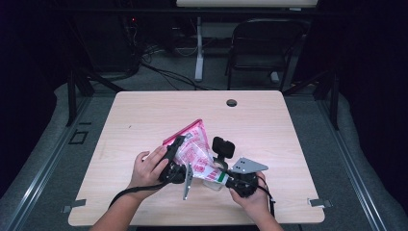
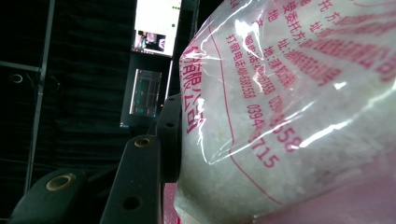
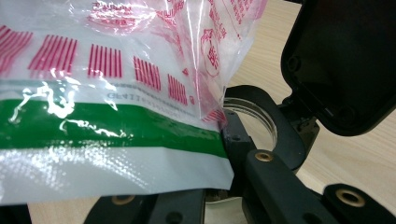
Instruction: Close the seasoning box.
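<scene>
Bag [image 1: 195, 149] of white grains – soft, slippery film, load shifts; held tilted above jar [image 1: 215, 180]. Left gripper [image 1: 179, 153] clamps bag's side; right gripper [image 1: 222, 176] closed around jar – grip bag high, near seam.

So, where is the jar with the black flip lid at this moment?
In the high view the jar stands near the table's front edge, right of centre, in the right gripper, under the lower corner of the tilted plastic bag.

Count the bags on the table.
1. The bag is held tilted above the table's front middle between the left tongs and right tongs, over a jar.
</scene>
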